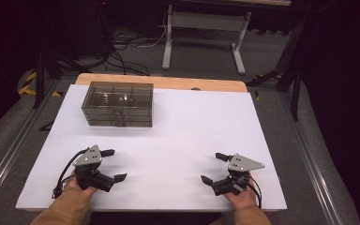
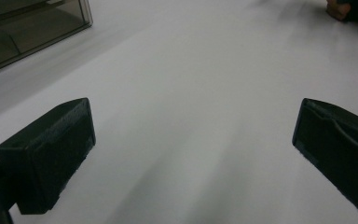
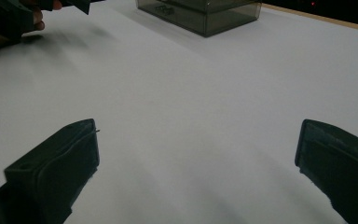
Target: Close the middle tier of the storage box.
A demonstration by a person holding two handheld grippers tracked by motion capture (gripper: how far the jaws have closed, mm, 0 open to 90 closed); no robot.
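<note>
A smoky transparent drawer box [image 1: 117, 104] stands at the back left of the white table [image 1: 178, 136]; its corner appears in the left gripper view [image 2: 28, 32] and it sits far off in the right gripper view [image 3: 200, 11]. My left gripper [image 1: 114, 165] rests near the front left, open, jaws wide apart with bare table between them [image 2: 193, 140]. My right gripper [image 1: 214, 168] rests near the front right, also open and holding nothing [image 3: 198, 154]. Both point inward toward each other.
A wooden edge [image 1: 168, 83] runs along the table's far side. Beyond it are a white desk frame [image 1: 206, 33] and cables on the grey floor [image 1: 122, 51]. Metal rails [image 1: 9, 154] flank the table.
</note>
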